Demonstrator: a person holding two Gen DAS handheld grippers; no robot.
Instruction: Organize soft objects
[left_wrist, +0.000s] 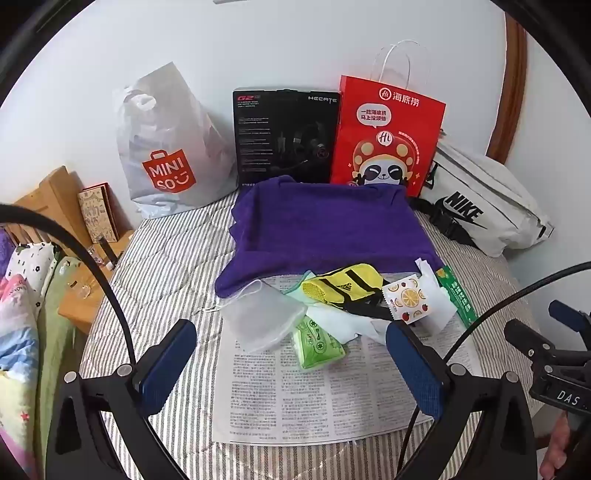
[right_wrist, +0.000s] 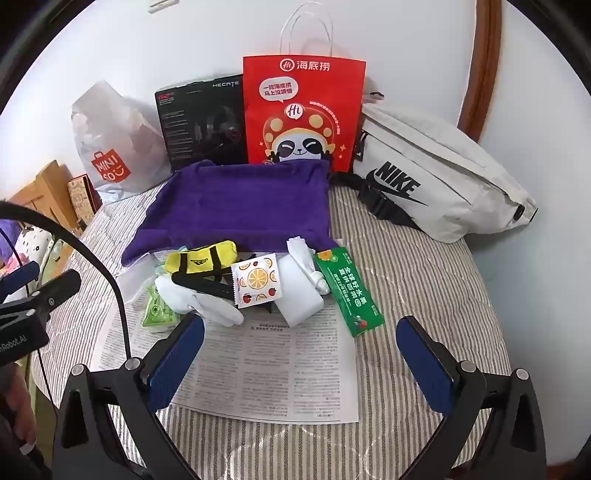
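Newspaper (right_wrist: 258, 369) lies before MINISO bag (left_wrist: 166, 155), HECATE box (left_wrist: 286, 136), NIKE pouch (right_wrist: 436, 184).

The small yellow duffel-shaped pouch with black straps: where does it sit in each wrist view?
Left wrist: small yellow duffel-shaped pouch lies right of centre, at the near edge of the purple towel.
Right wrist: pouch lies left of centre, at the same towel edge.
Shared landmark: red paper panda bag against the wall.
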